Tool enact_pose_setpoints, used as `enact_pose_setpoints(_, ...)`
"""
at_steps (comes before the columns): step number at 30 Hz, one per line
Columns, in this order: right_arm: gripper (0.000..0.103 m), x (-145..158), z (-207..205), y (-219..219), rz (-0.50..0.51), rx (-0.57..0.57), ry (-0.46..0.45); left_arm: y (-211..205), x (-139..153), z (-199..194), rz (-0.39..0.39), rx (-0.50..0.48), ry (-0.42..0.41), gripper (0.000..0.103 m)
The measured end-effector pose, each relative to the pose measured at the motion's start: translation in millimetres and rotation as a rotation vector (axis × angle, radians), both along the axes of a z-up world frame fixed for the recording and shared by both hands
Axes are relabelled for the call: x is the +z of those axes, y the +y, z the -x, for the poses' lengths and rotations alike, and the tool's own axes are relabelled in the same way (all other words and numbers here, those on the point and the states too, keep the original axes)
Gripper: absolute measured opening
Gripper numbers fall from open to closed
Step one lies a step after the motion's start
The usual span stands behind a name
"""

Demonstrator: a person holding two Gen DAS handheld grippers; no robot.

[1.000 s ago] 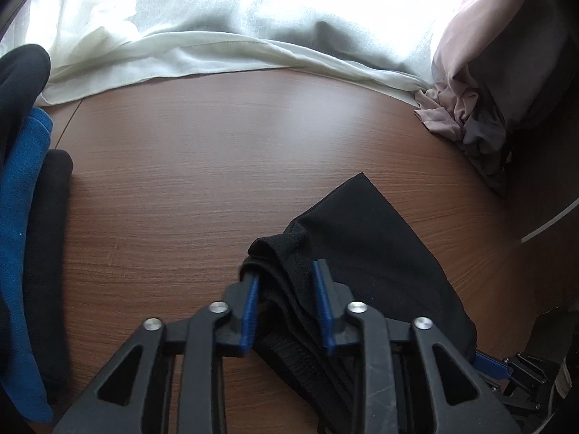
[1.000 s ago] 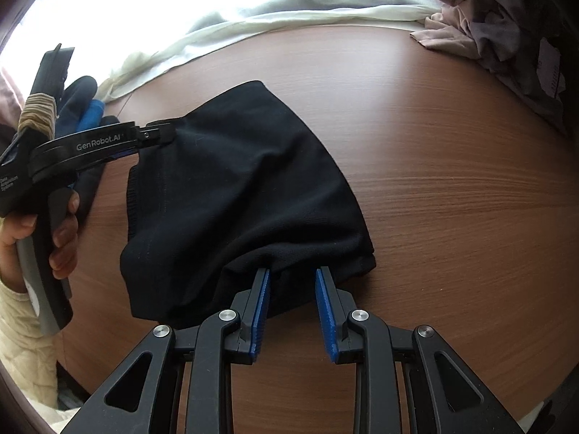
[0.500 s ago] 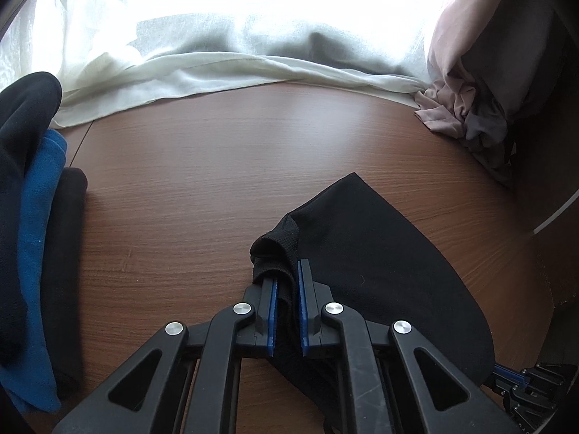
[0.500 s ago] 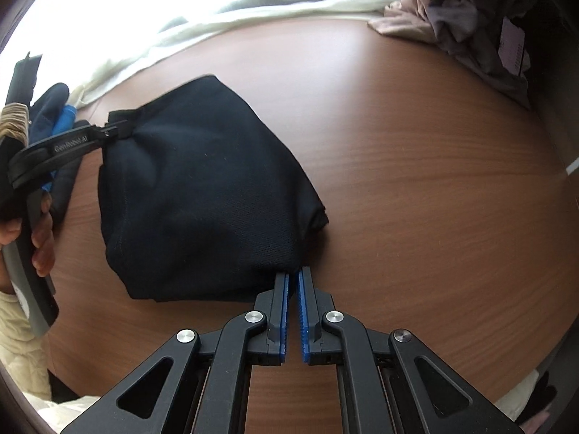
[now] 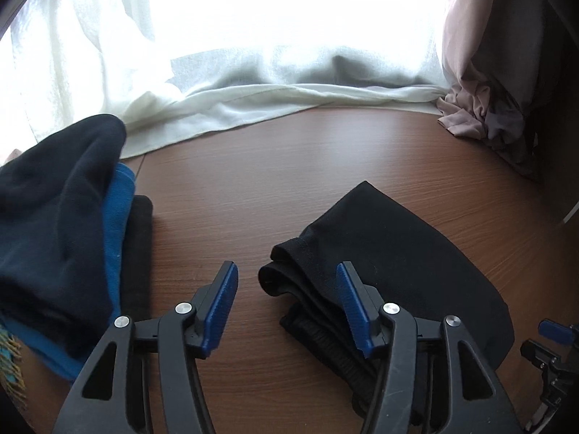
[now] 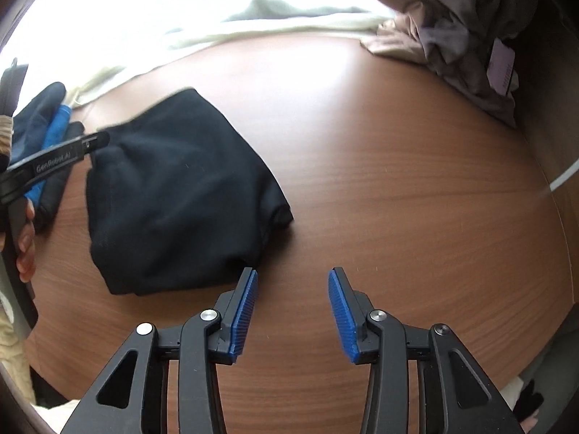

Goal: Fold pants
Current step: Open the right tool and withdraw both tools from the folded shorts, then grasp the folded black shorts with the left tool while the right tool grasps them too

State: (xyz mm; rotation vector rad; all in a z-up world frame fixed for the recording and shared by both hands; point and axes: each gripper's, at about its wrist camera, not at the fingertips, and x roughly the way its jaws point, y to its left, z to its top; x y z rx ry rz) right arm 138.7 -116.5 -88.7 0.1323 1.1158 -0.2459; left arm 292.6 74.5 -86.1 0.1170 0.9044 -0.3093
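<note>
The black pants (image 5: 391, 253) lie folded in a compact bundle on the brown wooden table (image 5: 253, 188). In the right wrist view the pants (image 6: 181, 188) sit left of centre. My left gripper (image 5: 287, 307) is open and empty; its right finger stands over the bundle's near folded edge. My right gripper (image 6: 293, 305) is open and empty, just right of the bundle's near corner, apart from it. The left gripper also shows at the left edge of the right wrist view (image 6: 61, 159).
A stack of folded dark and blue clothes (image 5: 65, 238) stands at the left. White curtain cloth (image 5: 253, 97) lies along the table's far edge. A heap of pink and grey clothes (image 5: 485, 123) sits at the far right, also in the right wrist view (image 6: 452, 36).
Both grippers were shut on the pants half a second ago and have opened, letting go. Both have drawn back a little, and the bundle rests on the table.
</note>
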Motion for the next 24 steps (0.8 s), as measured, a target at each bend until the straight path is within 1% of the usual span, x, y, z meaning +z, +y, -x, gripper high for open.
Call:
enact_pose_setpoints(5,0.042,15,-13,-9,0.016,0.070,-0.091,13,12,26,0.071,0.050,0.021,0.057)
enact_pose_setpoints(8,0.051,21,-21,-12,0.011,0.129,-0.150,12,12,45,0.123,0.061,0.031,0.058)
enact_pose_setpoints(10,0.052,23,-26,-19,0.003,0.171,-0.186,9,8,55,0.147,0.072,0.037,0.058)
enact_pose_setpoints(11,0.052,22,-30,-22,-0.002,0.196,-0.198,8,6,59,0.162,0.083,0.038,0.058)
enact_pose_setpoints(13,0.052,19,-39,-27,-0.019,0.241,-0.216,6,-1,65,0.209,0.102,0.067,0.058)
enact_pose_setpoints(15,0.052,14,-48,-29,-0.042,0.271,-0.221,4,-9,68,0.276,0.121,0.101,0.058)
enact_pose_setpoints(17,0.052,9,-55,-32,-0.058,0.287,-0.217,1,-14,69,0.317,0.142,0.115,0.058)
enact_pose_setpoints(22,0.052,1,-66,-35,-0.121,0.324,-0.236,-8,-31,55,0.317,0.215,0.140,0.058)
enact_pose_setpoints(24,0.052,-2,-72,-34,-0.137,0.346,-0.244,-9,-37,49,0.329,0.241,0.159,0.058)
